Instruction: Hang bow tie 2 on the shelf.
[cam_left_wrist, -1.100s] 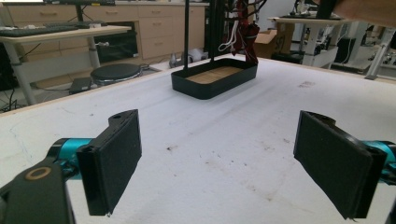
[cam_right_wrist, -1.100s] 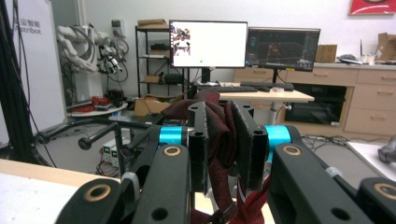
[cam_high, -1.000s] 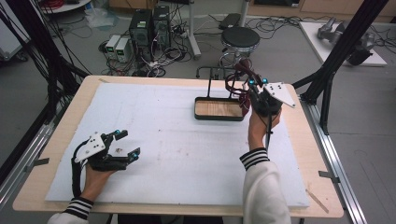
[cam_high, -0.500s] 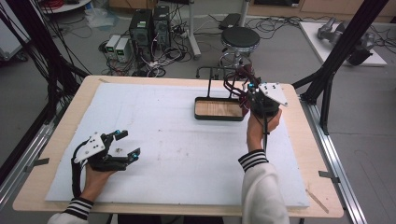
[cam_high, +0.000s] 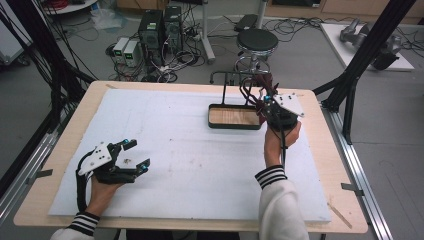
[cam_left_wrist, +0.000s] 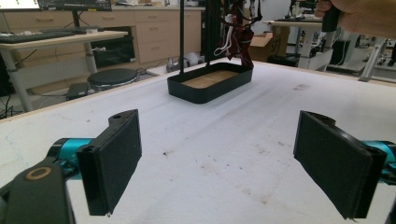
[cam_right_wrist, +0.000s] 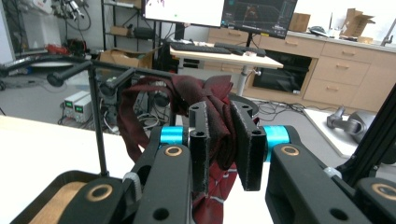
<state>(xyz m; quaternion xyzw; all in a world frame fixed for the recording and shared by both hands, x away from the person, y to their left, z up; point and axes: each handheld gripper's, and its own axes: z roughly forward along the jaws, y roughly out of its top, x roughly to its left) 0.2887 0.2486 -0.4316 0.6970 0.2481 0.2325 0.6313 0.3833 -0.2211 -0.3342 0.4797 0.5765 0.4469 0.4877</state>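
At the surface's far right edge: right gripper (cam_right_wrist: 219, 140) clamped on dark red tie (cam_right_wrist: 219, 105).
Left gripper (cam_left_wrist: 219, 154) jaws wide open, holding nothing.

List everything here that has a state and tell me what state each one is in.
Right gripper: shut on the dark red necktie.
Dark red necktie: bunched, draped on the stand's bar.
Left gripper: open, nothing between its fingers.
Black stand tray: flat on the table, wooden floor bare.
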